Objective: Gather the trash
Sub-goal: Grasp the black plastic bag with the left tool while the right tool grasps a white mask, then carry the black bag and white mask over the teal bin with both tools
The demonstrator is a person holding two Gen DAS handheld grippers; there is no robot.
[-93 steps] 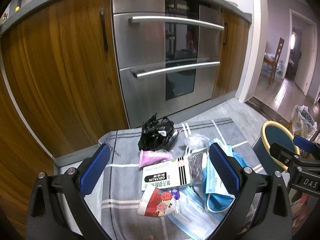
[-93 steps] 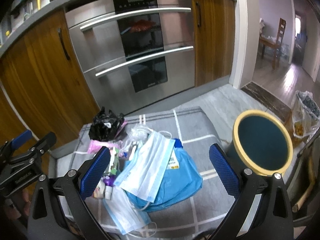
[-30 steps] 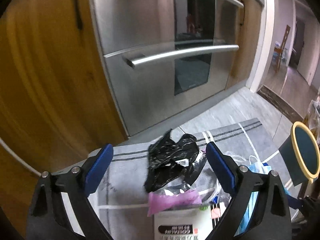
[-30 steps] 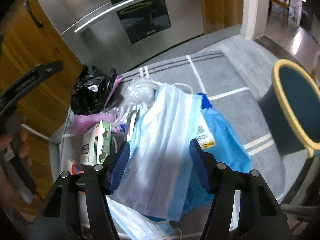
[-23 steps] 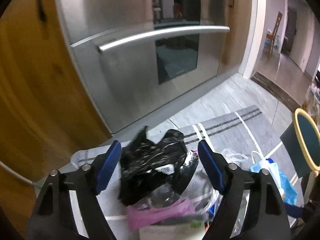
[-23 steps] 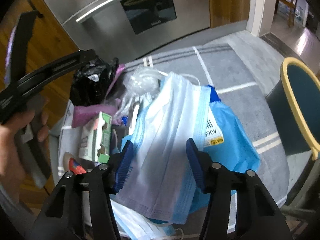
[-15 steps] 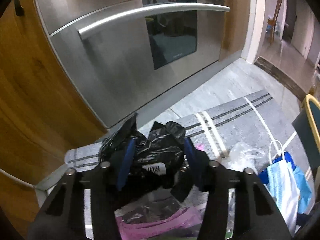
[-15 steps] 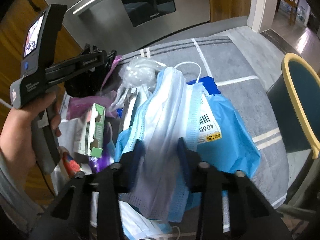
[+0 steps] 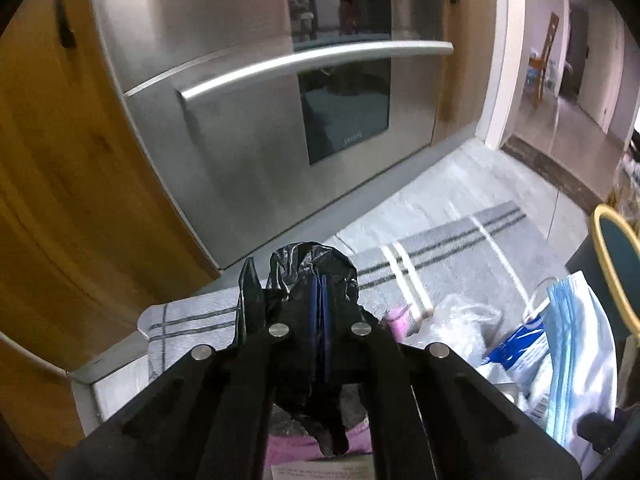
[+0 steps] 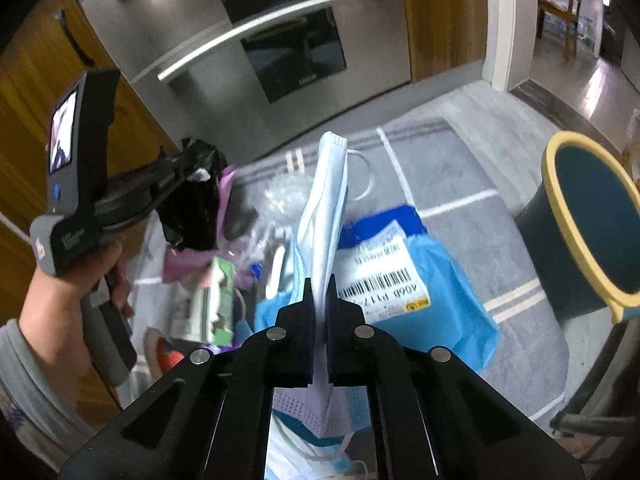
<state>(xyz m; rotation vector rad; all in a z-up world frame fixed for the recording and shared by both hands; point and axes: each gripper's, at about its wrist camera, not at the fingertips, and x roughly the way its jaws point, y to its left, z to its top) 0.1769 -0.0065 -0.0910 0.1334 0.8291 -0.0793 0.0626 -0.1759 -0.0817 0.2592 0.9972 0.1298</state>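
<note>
My left gripper [image 9: 320, 300] is shut on a crumpled black plastic bag [image 9: 308, 268], lifted a little above the grey mat [image 9: 440, 248]. In the right wrist view the bag [image 10: 192, 208] hangs from the left gripper at the left. My right gripper [image 10: 320, 304] is shut on a light blue face mask [image 10: 326, 200] that stands up between the jaws. A teal bin with a yellow rim [image 10: 592, 220] stands at the right, apart from both grippers.
More trash lies on the mat: a blue mailer with a barcode label [image 10: 400, 280], a clear plastic bag [image 9: 456, 320], a pink wrapper [image 10: 184, 264], a green and white box [image 10: 212, 300]. A steel oven [image 9: 280, 100] and wooden cabinets [image 9: 60, 160] stand behind.
Both grippers have closed: the left on the black bag, the right on the face mask. Both items are lifted off the pile.
</note>
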